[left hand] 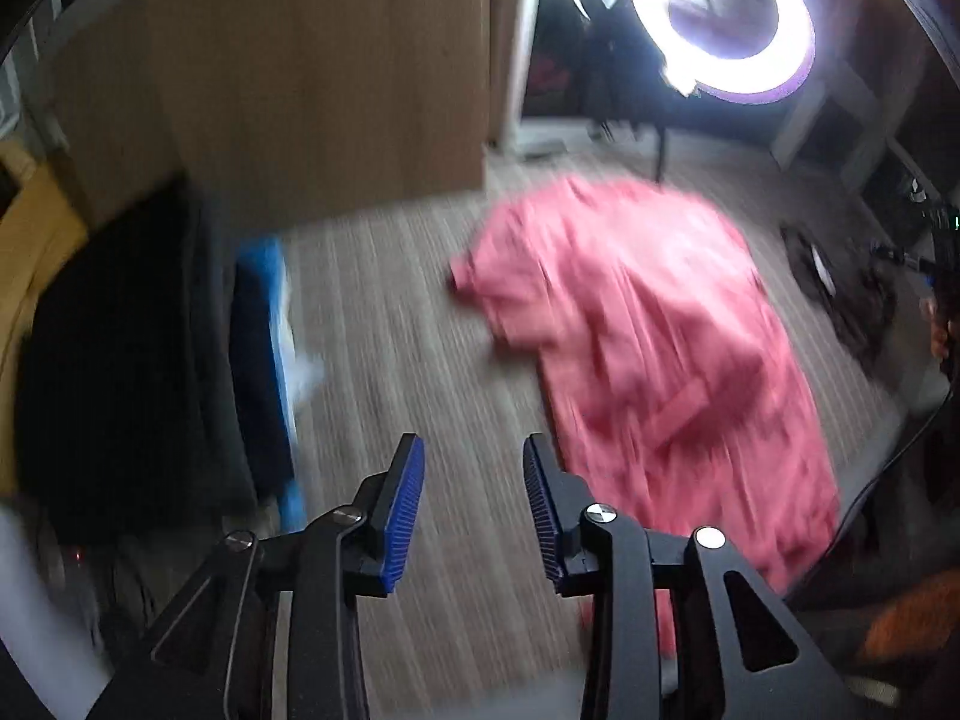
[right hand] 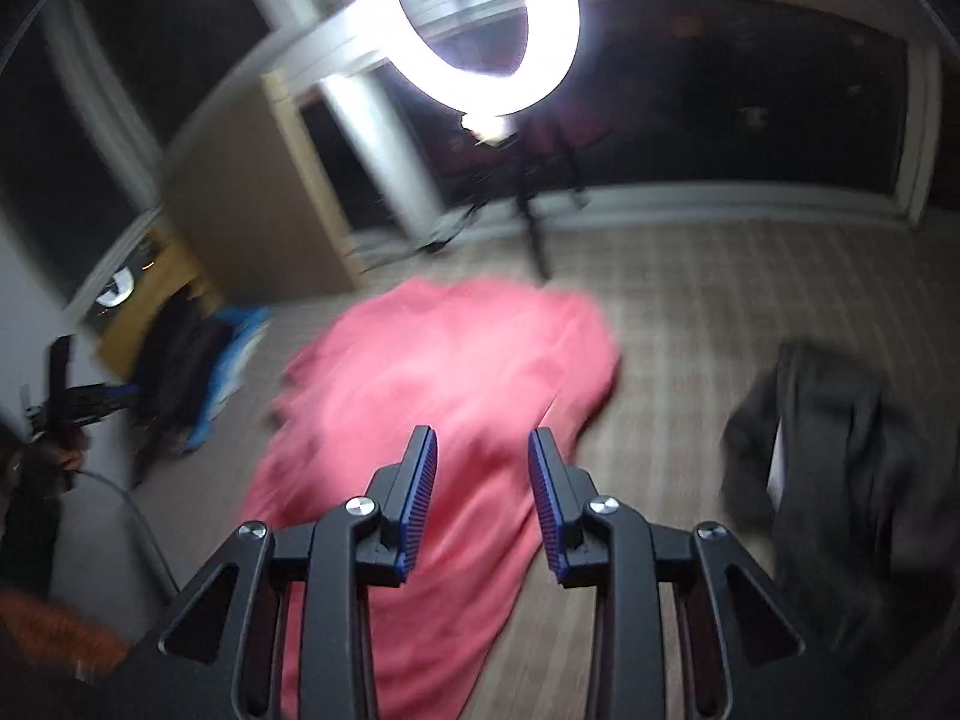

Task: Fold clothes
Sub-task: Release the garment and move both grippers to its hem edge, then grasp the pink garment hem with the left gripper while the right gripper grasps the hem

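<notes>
Left wrist view. Left gripper (left hand: 474, 450): black frame, blue ribbed pads, jaws spread wide, nothing between them; held above the striped grey-beige carpet (left hand: 384, 324). Crumpled pink cloth garment (left hand: 648, 336): lies spread on the carpet ahead and to the right of the gripper, its near edge running beside the right finger, whether touching cannot be told through blur. Blue and white fabric item (left hand: 273, 354): on the carpet to the left, against a dark pile (left hand: 120, 360) of unclear make. Tall wooden cabinet panel (left hand: 324, 72): upright beyond the carpet. Lit white ring lamp (left hand: 723, 18) on a dark stand: behind the garment's far end. Dark small clutter (left hand: 840, 288): on the carpet right of the garment, apart from it.

Right wrist view. Right gripper (right hand: 483, 450): same build, jaws wide apart, empty; positioned over the pink garment (right hand: 444, 372), which fills the carpet (right hand: 690, 300) below and ahead. Dark grey cloth garment (right hand: 840, 468): heaped on the carpet to the right, well apart from the pink one. Ring lamp (right hand: 468, 18): overhead at the far side, its stand foot near the pink garment's far edge. Blue and white item (right hand: 237, 354): far left.
</notes>
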A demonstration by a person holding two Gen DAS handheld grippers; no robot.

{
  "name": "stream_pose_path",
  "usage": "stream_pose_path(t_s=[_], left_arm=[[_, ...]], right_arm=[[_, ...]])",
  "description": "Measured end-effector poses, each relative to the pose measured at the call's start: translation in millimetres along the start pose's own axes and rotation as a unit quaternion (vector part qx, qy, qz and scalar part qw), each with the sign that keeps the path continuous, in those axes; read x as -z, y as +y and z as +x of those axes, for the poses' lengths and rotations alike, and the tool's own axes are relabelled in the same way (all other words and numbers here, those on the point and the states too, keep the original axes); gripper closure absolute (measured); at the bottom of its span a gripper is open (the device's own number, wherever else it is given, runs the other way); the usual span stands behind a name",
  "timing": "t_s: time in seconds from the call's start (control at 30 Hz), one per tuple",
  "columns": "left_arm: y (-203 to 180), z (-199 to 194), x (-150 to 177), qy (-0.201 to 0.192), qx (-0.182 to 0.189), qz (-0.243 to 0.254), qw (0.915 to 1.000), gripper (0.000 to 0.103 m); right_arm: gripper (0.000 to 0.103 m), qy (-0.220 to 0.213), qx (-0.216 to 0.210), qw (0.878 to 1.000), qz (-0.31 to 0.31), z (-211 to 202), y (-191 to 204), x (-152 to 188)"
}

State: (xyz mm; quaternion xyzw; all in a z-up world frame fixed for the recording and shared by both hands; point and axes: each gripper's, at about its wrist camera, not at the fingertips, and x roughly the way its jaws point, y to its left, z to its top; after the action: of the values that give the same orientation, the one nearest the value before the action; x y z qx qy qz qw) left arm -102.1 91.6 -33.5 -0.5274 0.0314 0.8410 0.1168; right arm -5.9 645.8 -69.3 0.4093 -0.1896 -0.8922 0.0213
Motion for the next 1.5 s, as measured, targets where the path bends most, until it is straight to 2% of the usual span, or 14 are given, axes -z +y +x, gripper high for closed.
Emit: stream_pose_path(t_s=[0.13, 0.23, 0.37, 0.47, 0.53, 0.67, 0.83, 0.97, 1.07, 1.27, 1.33, 1.37, 1.4, 1.5], left_arm=[[-43.3, 32.7, 66.4, 0.068, 0.079, 0.042, 0.9937, 0.061], [-75.8, 73.3, 94.9, 0.107, 0.082, 0.091, 0.9867, 0.061], [-98.5, 105.2, 121.1, 0.123, 0.063, 0.152, 0.9787, 0.061], [-99.9, 114.1, 131.2, 0.123, 0.047, 0.178, 0.9751, 0.061], [-98.1, 116.6, 133.3, 0.118, 0.042, 0.181, 0.9754, 0.061], [-96.2, 116.4, 134.9, 0.110, 0.069, 0.164, 0.9779, 0.063], [-101.0, 113.7, 139.8, 0.113, 0.099, 0.155, 0.9765, 0.097], [-101.6, 101.7, 142.2, 0.104, 0.112, 0.145, 0.9776, 0.099], [-100.2, 93.5, 143.1, 0.098, 0.118, 0.141, 0.9780, 0.099], [-99.0, 83.0, 141.7, 0.093, 0.121, 0.136, 0.9789, 0.099], [-98.0, 78.1, 140.7, 0.090, 0.122, 0.136, 0.9791, 0.100], [-94.6, 75.3, 139.2, 0.087, 0.122, 0.137, 0.9791, 0.100], [-94.6, 70.0, 139.4, 0.083, 0.124, 0.140, 0.9789, 0.100], [-92.2, 50.8, 144.3, 0.072, 0.124, 0.144, 0.9791, 0.100]], right_arm=[[0.061, 0.059, -0.005, 0.998, -0.024, -9.2, 35.8, 82.9], [0.059, 0.095, -0.023, 0.995, 0.013, 12.2, 54.9, 152.4], [0.059, 0.139, 0.011, 0.990, 0.020, 45.3, 78.7, 224.2], [0.059, 0.161, 0.034, 0.986, -0.008, 61.0, 101.5, 257.0], [0.059, 0.161, 0.050, 0.985, -0.033, 65.3, 111.1, 266.3], [0.059, 0.164, 0.060, 0.983, -0.050, 65.6, 123.6, 279.0], [0.059, 0.158, 0.093, 0.978, -0.096, 74.3, 136.2, 286.5], [0.059, 0.165, 0.135, 0.969, -0.125, 83.1, 141.8, 290.4], [0.059, 0.154, 0.128, 0.969, -0.148, 81.6, 148.2, 287.9], [0.059, 0.158, 0.119, 0.971, -0.136, 88.1, 137.4, 280.1], [0.070, 0.159, 0.116, 0.972, -0.132, 90.3, 133.8, 277.5], [0.096, 0.160, 0.114, 0.972, -0.130, 91.4, 132.0, 276.2], [0.101, 0.160, 0.113, 0.972, -0.128, 92.5, 130.2, 274.9], [0.102, 0.147, 0.117, 0.978, -0.092, 78.6, 117.9, 276.1]])
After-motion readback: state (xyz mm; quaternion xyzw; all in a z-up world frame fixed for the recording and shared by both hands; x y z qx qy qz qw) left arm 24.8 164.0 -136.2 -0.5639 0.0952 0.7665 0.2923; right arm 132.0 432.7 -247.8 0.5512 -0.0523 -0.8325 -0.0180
